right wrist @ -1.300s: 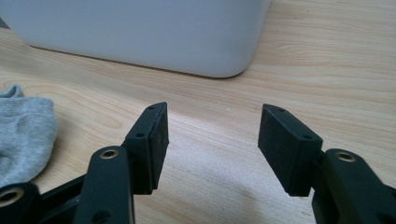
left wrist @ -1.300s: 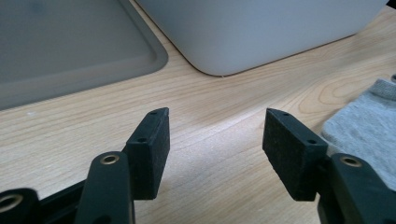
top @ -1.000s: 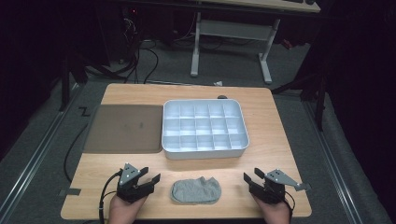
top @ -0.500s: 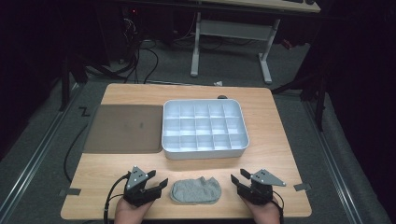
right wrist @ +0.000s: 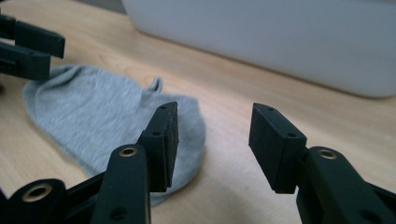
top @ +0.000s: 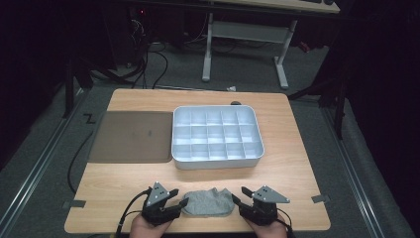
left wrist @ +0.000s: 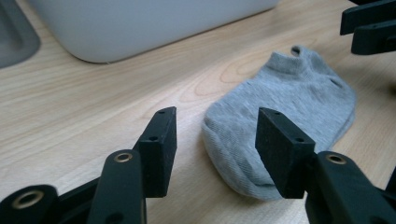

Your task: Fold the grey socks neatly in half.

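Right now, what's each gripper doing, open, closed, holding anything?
Left gripper: open, jaws just closing, around the sock's end, not gripping.
Right gripper: open, empty, at the sock's other end.

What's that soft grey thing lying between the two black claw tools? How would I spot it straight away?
Start at the light wooden table and find the white plastic tray of small compartments at its middle. Nearer the person, close to the front edge, a small grey knitted ankle sock lies flat. It is the one soft cloth thing there, unlike the hard tray and the flat brown mat.

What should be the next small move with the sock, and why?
Probably bring both claws a little further inward, then close. The sock lies flat; the left claw and right claw stand open at its ends, gripping nothing.
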{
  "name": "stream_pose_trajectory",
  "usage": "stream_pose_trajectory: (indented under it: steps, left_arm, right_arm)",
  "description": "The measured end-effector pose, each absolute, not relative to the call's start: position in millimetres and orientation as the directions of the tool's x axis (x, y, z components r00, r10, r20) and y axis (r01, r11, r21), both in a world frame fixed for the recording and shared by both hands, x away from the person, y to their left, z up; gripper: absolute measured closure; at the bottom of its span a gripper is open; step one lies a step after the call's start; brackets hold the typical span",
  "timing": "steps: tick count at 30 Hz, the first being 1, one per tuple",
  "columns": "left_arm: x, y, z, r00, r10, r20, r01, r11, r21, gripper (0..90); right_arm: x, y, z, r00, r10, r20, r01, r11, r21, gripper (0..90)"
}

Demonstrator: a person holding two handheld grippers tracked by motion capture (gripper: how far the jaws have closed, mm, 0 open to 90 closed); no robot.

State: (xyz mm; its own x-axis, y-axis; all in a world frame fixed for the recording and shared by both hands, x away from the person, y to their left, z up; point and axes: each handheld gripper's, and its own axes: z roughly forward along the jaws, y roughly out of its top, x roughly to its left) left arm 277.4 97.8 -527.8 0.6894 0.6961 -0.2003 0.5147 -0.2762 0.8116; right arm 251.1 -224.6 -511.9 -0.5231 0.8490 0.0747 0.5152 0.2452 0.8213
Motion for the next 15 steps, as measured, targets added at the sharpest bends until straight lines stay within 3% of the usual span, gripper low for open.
stream_pose_trajectory:
  steps: [15]
  left_arm:
    - [275.6,89.0,-534.3,0.703,0.688,-0.182,0.531,-0.337,0.778,58.6]
  right_arm:
    - [248.1,-208.4,-523.2,-0.516,0.849,0.116,0.588,0.252,0.769,56.8]
